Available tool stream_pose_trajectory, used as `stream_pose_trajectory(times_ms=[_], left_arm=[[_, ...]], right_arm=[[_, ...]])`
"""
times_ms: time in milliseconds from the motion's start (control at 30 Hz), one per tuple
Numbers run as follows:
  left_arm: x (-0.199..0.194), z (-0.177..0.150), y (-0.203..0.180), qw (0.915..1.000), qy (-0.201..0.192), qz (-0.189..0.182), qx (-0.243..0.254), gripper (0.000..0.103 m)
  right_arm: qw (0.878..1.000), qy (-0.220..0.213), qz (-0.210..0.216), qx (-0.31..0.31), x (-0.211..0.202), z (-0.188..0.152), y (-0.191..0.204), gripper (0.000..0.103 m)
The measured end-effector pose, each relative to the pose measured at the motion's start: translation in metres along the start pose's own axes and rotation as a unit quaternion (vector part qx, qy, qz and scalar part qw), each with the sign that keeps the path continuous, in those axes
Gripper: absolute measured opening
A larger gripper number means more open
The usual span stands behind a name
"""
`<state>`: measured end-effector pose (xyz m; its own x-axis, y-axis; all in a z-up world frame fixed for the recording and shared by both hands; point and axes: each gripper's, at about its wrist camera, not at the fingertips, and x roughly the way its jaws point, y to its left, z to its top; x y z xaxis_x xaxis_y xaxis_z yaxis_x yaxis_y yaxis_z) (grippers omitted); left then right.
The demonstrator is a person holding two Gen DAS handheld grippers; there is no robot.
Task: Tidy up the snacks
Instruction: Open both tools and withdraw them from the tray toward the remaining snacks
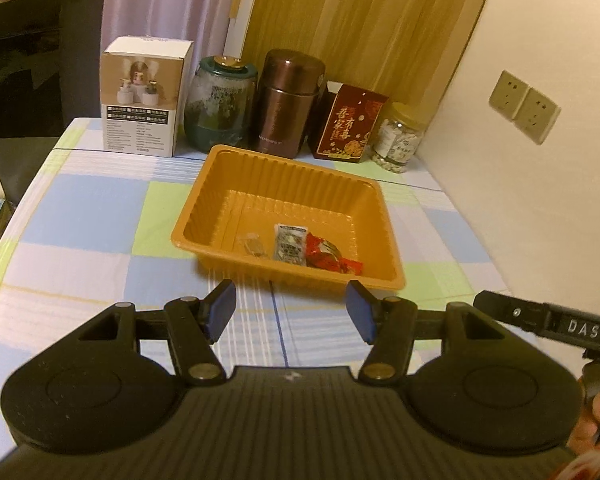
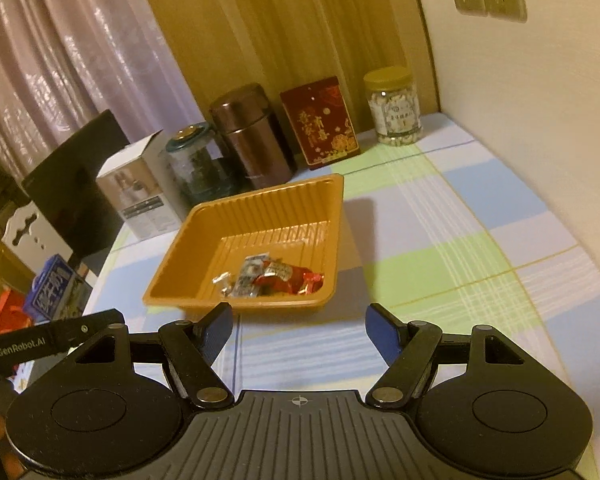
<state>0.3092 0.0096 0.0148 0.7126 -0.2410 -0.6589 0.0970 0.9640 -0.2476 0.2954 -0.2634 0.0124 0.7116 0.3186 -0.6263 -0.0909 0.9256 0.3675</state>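
In the tray [image 1: 224, 196], three snacks [image 1: 288, 246] lie together. Both grippers [image 1: 290, 306] [image 2: 300, 330] hang open, empty; no loose snacks visible, task seemingly complete

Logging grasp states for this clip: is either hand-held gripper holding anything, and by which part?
Nothing is held. The left hand-held gripper and right hand-held gripper are both open, with only tablecloth showing between their fingers.

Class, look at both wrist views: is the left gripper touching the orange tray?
Apart. In the left wrist view the left gripper is open and empty, with a strip of checked tablecloth visible between its fingertips and the orange tray's near rim.
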Motion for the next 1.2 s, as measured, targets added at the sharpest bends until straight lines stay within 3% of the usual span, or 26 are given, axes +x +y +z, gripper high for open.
stream_pose_trajectory(times_ms=[600,1200], left_arm=[[-0.095,-0.073,-0.009,0.9997,-0.013,0.008,-0.019,0.064],[-0.117,-0.134,-0.004,0.9997,0.012,0.022,0.002,0.064]], right_arm=[[0.999,0.012,-0.021,0.043,-0.091,-0.070,-0.004,0.073],[0.998,0.026,-0.020,0.057,-0.120,-0.122,-0.005,0.073]])
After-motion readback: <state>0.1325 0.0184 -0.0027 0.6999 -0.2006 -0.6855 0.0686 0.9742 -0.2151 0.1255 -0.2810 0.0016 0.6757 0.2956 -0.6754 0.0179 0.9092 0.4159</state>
